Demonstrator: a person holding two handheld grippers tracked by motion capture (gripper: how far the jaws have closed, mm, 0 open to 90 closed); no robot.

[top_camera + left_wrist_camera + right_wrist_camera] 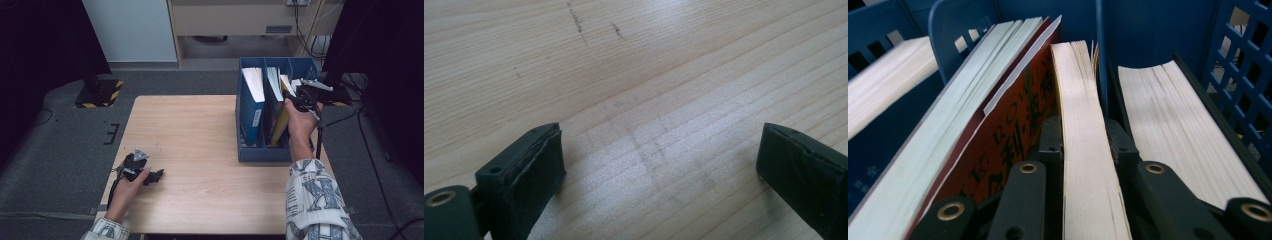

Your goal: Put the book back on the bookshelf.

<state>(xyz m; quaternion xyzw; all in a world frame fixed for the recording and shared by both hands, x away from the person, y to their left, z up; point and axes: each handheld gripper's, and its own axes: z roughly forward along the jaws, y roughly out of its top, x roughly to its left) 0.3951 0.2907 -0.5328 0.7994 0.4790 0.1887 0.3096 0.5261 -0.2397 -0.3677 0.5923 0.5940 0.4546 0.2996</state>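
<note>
Reaching into the blue file rack [250, 150] at the desk's [200, 150] right edge, the right gripper [295, 100] is clamping a thin yellow book [281, 125], while the left gripper [150, 176] is resting near the front left corner. Looking along the left gripper [659, 160], its jaws are standing wide apart over bare wood. Along the right gripper [1083, 150], both jaws are pressing the thin book's [1083, 150] pages, between a red-covered book [1008, 130] and a thicker book [1183, 130].

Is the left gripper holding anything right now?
No, the left gripper has its fingers spread wide over the bare wooden table.
</note>
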